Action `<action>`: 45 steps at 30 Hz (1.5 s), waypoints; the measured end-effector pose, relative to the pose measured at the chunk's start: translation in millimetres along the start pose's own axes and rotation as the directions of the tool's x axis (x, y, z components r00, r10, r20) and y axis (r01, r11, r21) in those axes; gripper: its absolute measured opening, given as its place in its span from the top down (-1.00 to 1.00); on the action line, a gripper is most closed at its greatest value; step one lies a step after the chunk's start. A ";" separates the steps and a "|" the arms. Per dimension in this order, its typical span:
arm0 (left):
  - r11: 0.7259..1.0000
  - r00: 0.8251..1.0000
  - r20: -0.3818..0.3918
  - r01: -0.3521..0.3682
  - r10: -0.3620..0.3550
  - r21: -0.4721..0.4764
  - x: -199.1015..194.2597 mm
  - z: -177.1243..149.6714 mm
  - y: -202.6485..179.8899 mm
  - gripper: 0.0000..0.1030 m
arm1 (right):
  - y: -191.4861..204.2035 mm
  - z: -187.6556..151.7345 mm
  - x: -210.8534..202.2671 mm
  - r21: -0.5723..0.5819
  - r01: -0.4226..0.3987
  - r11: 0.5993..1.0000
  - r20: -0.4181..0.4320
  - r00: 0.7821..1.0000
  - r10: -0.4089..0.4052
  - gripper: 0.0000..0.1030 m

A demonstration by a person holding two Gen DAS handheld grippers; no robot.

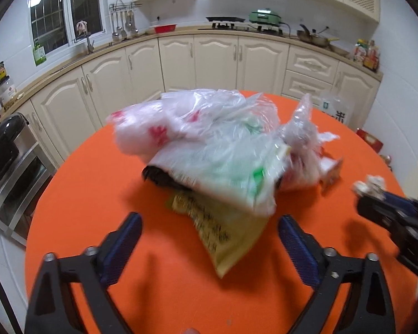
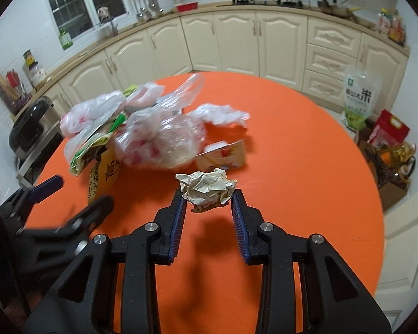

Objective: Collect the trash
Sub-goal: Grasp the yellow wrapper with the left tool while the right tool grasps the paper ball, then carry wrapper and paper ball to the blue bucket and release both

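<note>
A clear plastic bag [image 1: 209, 142] stuffed with trash lies on the round orange table [image 1: 97, 194]; it also shows in the right wrist view [image 2: 153, 136]. A yellow printed packet [image 1: 223, 231] sticks out from under it toward me. My left gripper [image 1: 209, 239] is open and empty, jaws wide, just in front of the packet. My right gripper [image 2: 207, 194] is shut on a crumpled paper ball [image 2: 206, 188], held above the table; the ball shows at the right of the left wrist view [image 1: 369, 185].
A small printed carton [image 2: 223, 156] lies beside the bag. Cream kitchen cabinets [image 1: 217, 61] curve behind the table. A rice cooker [image 2: 30, 125] stands at left. A rice bag [image 2: 359, 94] and red packages [image 2: 390, 130] sit on the floor at right.
</note>
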State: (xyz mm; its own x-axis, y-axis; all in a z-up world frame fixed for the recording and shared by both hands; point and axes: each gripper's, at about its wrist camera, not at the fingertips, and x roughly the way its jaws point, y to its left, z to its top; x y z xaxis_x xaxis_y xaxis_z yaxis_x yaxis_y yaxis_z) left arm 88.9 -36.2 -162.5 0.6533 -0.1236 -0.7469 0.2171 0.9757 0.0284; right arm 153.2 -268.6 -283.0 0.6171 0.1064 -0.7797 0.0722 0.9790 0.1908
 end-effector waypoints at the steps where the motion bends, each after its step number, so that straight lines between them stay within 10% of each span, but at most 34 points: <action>1: 1.000 1.000 -0.016 -0.007 0.007 -0.007 11.0 4.5 1.2 -0.22 | -1.9 -0.2 -0.7 0.004 -0.002 1.000 -0.001 1.000 0.002 0.40; 2: 1.000 1.000 -0.031 0.005 -0.005 -0.015 20.9 6.4 -0.7 0.19 | -3.5 -0.4 -1.6 0.008 -0.004 1.000 -0.001 1.000 0.004 0.40; 4: 0.998 0.998 -0.047 0.034 -0.036 -0.057 34.4 10.3 5.7 0.41 | -5.6 -0.5 -3.5 0.014 -0.010 1.000 0.001 1.000 0.010 0.40; 8: 0.993 0.996 -0.029 0.081 -0.084 -0.082 35.1 11.2 21.1 0.54 | -5.5 -4.6 -8.8 0.022 -0.020 1.000 0.010 1.000 0.020 0.40; 27: 0.984 0.982 0.078 0.173 -0.170 -0.033 -38.1 -41.6 52.8 0.59 | -2.7 -34.0 -62.1 0.045 -0.052 0.998 0.071 0.996 0.048 0.40; 45: 0.954 0.917 0.276 0.249 -0.287 0.164 -150.6 -81.4 -22.4 0.58 | -38.7 -48.3 -168.7 0.081 -0.051 0.995 0.272 0.962 0.027 0.40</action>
State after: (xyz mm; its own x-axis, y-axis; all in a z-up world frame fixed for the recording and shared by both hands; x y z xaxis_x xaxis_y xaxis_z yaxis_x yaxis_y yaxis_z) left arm -73.4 -24.7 -104.7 0.7371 -0.4435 -0.5099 0.4893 0.8707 -0.0500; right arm 8.4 -316.0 -187.6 0.8086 0.0811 -0.5827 0.1043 0.9550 0.2777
